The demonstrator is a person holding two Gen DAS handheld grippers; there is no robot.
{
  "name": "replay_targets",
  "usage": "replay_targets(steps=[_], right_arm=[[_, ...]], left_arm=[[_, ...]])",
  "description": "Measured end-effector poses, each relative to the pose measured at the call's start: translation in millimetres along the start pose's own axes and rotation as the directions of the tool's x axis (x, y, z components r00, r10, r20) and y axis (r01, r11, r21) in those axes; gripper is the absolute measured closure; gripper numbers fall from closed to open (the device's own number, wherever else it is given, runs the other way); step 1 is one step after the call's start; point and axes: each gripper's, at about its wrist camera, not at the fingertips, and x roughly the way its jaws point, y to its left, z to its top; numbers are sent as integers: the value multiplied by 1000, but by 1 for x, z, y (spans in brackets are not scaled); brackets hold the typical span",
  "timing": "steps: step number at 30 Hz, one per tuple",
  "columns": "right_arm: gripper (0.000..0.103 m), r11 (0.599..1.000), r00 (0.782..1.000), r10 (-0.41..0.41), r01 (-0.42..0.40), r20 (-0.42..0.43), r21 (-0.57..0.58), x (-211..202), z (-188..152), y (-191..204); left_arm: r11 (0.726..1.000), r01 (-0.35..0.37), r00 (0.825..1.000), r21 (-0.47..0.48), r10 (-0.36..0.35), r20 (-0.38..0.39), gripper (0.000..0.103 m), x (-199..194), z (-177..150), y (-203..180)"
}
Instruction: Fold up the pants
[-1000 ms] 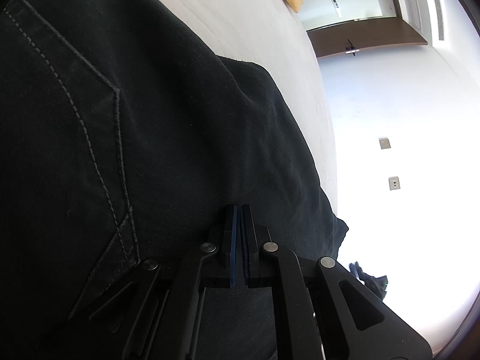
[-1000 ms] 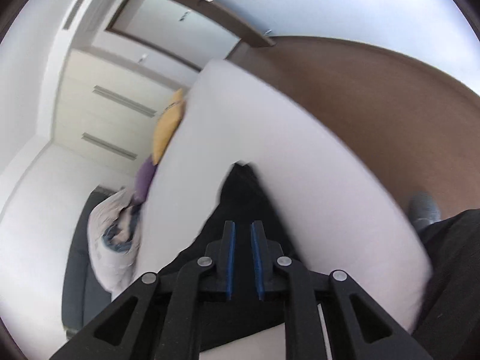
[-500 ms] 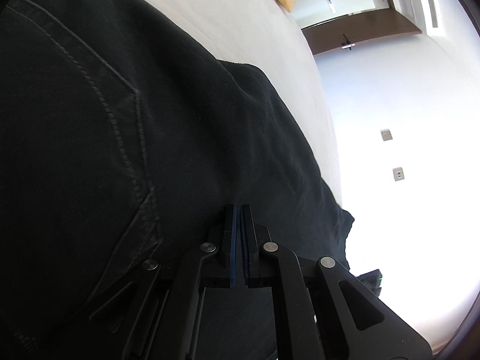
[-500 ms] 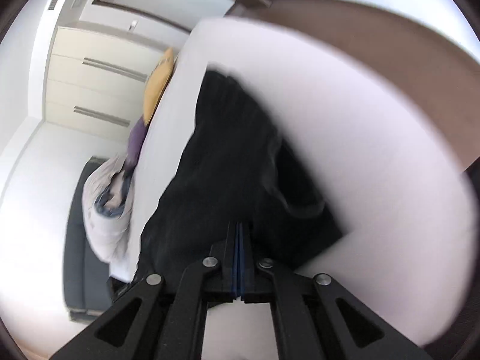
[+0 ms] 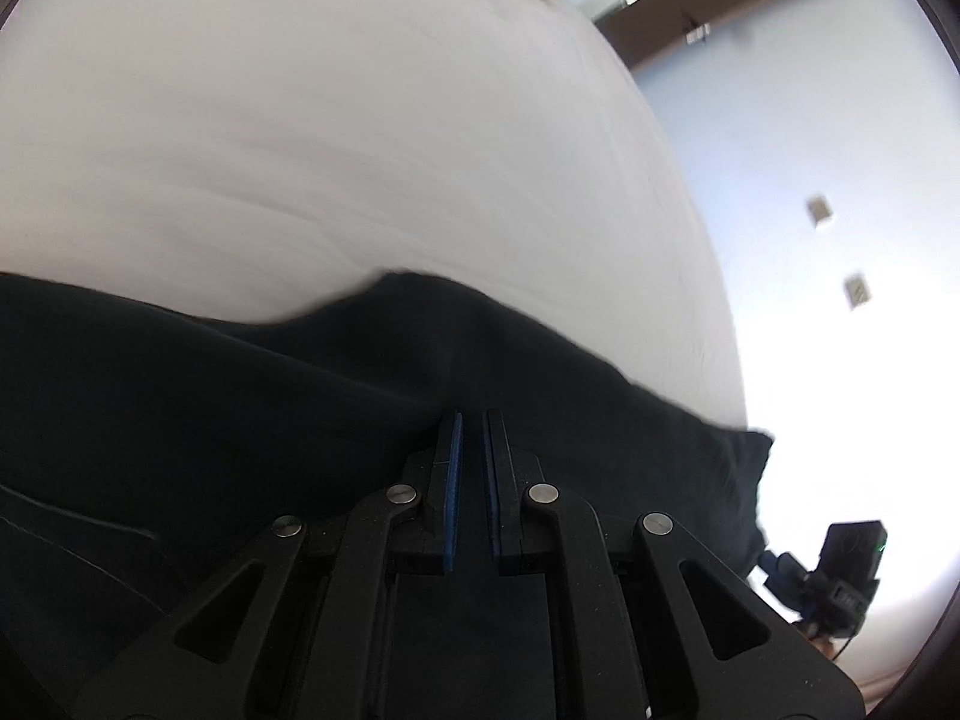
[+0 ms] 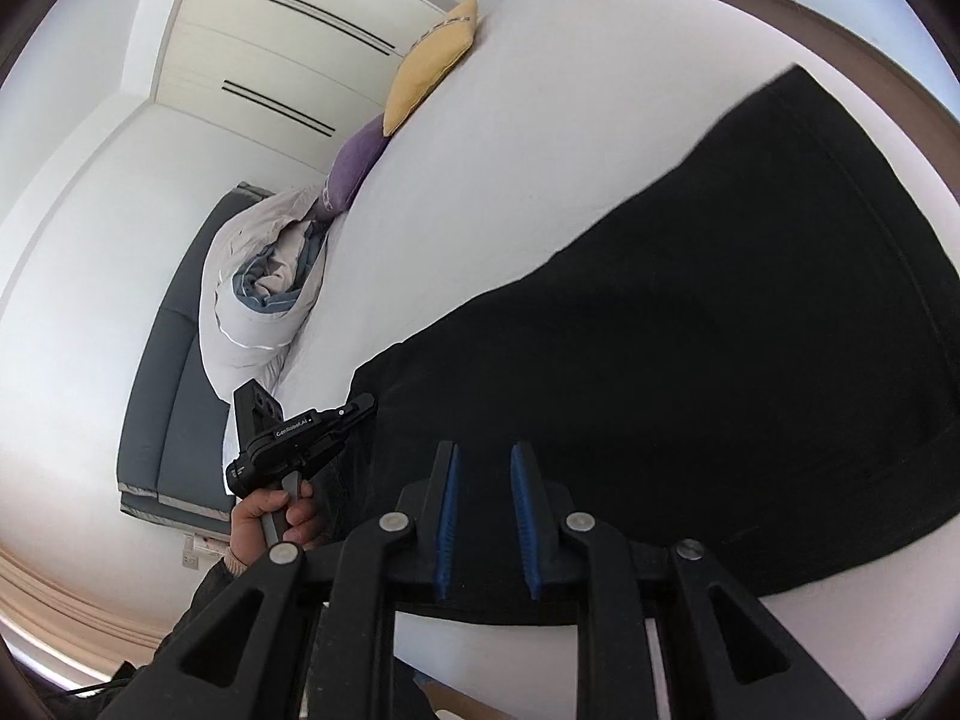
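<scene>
The black pants (image 6: pixel 708 330) lie folded on the white bed (image 6: pixel 540 120). In the left wrist view the pants (image 5: pixel 270 408) fill the lower half, and my left gripper (image 5: pixel 471 420) is just over the cloth with its blue pads a narrow gap apart, holding nothing. My right gripper (image 6: pixel 485 456) is open and empty above the near edge of the pants. The left gripper also shows in the right wrist view (image 6: pixel 360 405), hand-held at the left edge of the pants.
A yellow pillow (image 6: pixel 432 60) and a purple pillow (image 6: pixel 354 162) lie at the head of the bed, next to a bunched white duvet (image 6: pixel 258 300). A dark sofa (image 6: pixel 162 384) stands beyond the bed. White wall (image 5: pixel 810 120) lies to the right.
Both grippers have opened and let go of the pants. The pants now lie flat on the bed, and the left view has tilted toward the bare sheet.
</scene>
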Motion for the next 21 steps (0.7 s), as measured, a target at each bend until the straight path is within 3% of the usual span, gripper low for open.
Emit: replay_targets(steps=[2,4,7,11,15,19,21], right_arm=[[81,999,1000,-18,18,0,-39,-18,-5,-1],[75,998,1000,-4,3,-5,-56,-4,0,17],[69,994,999,20,-24,-37,-104,20,9,41],[68,985,993,50,-68,-107,-162,58,9,77],[67,975,979,66,-105,-195,-196,97,0,103],[57,983,962,78,-119,-263,-142,118,-13,80],[56,988,966,-1,-38,-259,-148,123,-17,63]], left_arm=[[999,24,999,-33,-23,49,97,-16,2,20],[996,-43,994,-76,50,93,97,-33,3,44],[987,14,988,-163,12,156,97,-58,3,82],[982,-50,970,-180,91,226,97,-89,-3,96],[974,-113,955,-196,160,248,97,-112,-16,110],[977,-104,948,-186,153,279,97,-139,-31,121],[978,-74,948,-196,130,289,97,-145,-40,135]])
